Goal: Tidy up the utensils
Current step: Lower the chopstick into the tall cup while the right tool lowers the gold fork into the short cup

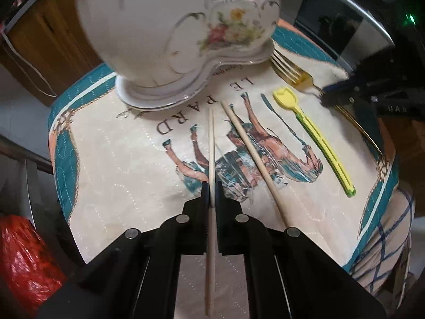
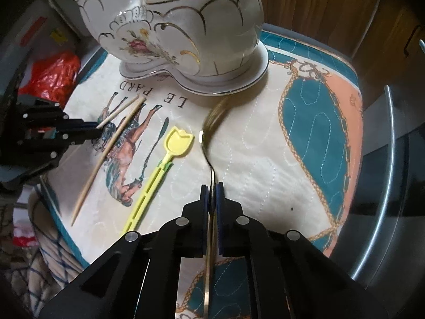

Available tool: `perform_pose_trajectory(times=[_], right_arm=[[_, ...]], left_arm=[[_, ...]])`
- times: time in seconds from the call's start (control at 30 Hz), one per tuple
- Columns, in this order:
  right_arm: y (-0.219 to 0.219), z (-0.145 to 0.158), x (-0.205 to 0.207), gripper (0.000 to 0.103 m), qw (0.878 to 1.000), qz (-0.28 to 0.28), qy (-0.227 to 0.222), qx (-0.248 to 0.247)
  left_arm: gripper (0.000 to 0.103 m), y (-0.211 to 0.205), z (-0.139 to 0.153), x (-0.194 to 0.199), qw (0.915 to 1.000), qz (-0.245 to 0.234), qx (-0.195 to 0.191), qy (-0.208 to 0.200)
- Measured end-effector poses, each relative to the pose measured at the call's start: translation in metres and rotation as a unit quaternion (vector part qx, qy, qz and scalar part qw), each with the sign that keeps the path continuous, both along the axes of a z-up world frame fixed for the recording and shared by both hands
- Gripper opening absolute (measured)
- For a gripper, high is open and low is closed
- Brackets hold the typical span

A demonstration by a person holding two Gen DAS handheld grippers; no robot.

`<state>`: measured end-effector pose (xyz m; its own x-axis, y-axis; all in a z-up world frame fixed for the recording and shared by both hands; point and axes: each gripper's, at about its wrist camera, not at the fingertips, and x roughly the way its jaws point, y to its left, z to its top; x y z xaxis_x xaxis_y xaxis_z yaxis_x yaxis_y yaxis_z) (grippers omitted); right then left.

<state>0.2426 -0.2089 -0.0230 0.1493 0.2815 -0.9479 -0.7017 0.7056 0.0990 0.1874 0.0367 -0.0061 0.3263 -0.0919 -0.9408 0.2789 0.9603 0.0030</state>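
— What's the left gripper [image 1: 211, 186] got?

— A chopstick [image 1: 211, 143]. The fingers [image 1: 204, 194] are pinched tight on it partway along, tip pointing toward the white pot [image 1: 164, 26], the back end running out behind between the arms.

— And its twin?

— The second chopstick [image 1: 249, 154] lies loose on the mat [image 1: 119, 159], just right of the held one, angled so the far ends come close together near the pot's saucer [image 1: 138, 98].

— The right gripper [image 2: 212, 188]?

— Closed on the fork [image 2: 209, 143]. Its fingers [image 2: 220, 194] nip the gold handle at the neck, and the tines sweep forward toward the saucer; they're blurred from that side. From the left camera the fork's head [image 1: 289, 66] shows clearly beside the saucer's edge.

— Anything else down there?

— A yellow spoon [image 2: 156, 175] flat on the mat, between the loose chopstick and the fork, touching neither. A red bag [image 1: 24, 255] sits off the mat's left side.

— And the pot?

— Upright on its saucer at the far end of the mat.
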Motion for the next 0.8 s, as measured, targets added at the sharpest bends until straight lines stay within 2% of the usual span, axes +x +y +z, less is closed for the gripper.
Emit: perform_pose_trajectory(times=[0.2, 0.43, 0.63, 0.8], right_arm=[[-0.009, 0.018, -0.013, 0.006, 0.999, 0.006, -0.032, 0.022], [-0.016, 0.054, -0.034, 0.006, 0.993, 0.003, -0.086, 0.078], [-0.012, 0.092, -0.052, 0.006, 0.979, 0.000, -0.156, 0.135], [-0.010, 0.113, -0.049, 0.006, 0.965, -0.015, -0.188, 0.181]], left_arm=[[0.004, 0.020, 0.018, -0.018, 0.9981, 0.023, -0.007, -0.057], [0.004, 0.031, 0.056, -0.042, 0.9896, 0.036, -0.041, -0.133], [0.004, 0.042, 0.099, -0.056, 0.9743, 0.044, -0.081, -0.205], [0.004, 0.043, 0.135, -0.058, 0.9549, 0.055, -0.107, -0.272]])
